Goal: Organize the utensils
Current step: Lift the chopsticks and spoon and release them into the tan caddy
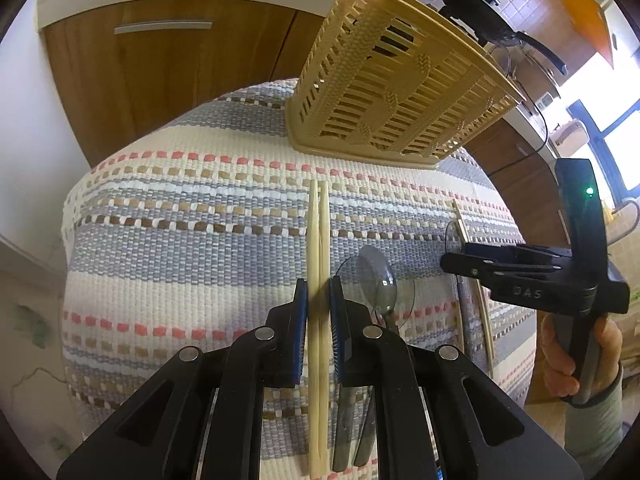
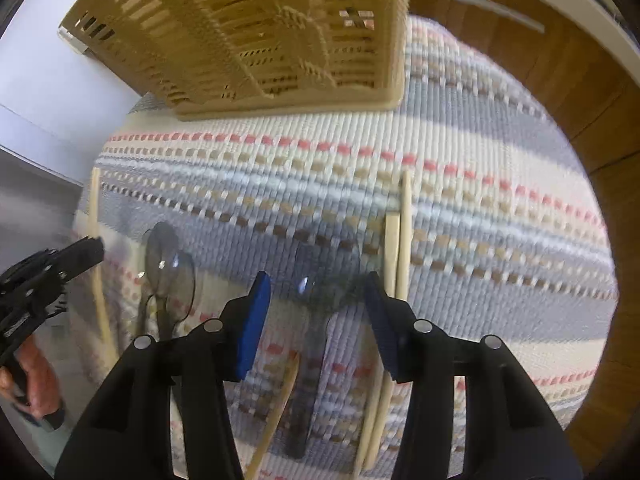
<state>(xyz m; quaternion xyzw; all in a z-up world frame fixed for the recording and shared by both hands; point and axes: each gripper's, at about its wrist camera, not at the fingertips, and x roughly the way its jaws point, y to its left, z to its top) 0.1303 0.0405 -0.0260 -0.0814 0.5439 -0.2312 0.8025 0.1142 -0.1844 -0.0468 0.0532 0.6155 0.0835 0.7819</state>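
My left gripper is shut on a pair of pale wooden chopsticks that lie lengthwise on the striped woven mat. Two metal spoons rest just right of it. My right gripper points down at the mat and stands open, and a dark spoon lies on the mat between its blue pads, untouched. Another chopstick pair lies right beside its right finger. The left wrist view shows the right gripper from the side, over the mat's right part.
A beige slatted plastic basket stands at the far end of the mat. Wooden cabinet doors under a white counter lie beyond. More loose sticks lie by the mat's right edge. A hand grips the right tool.
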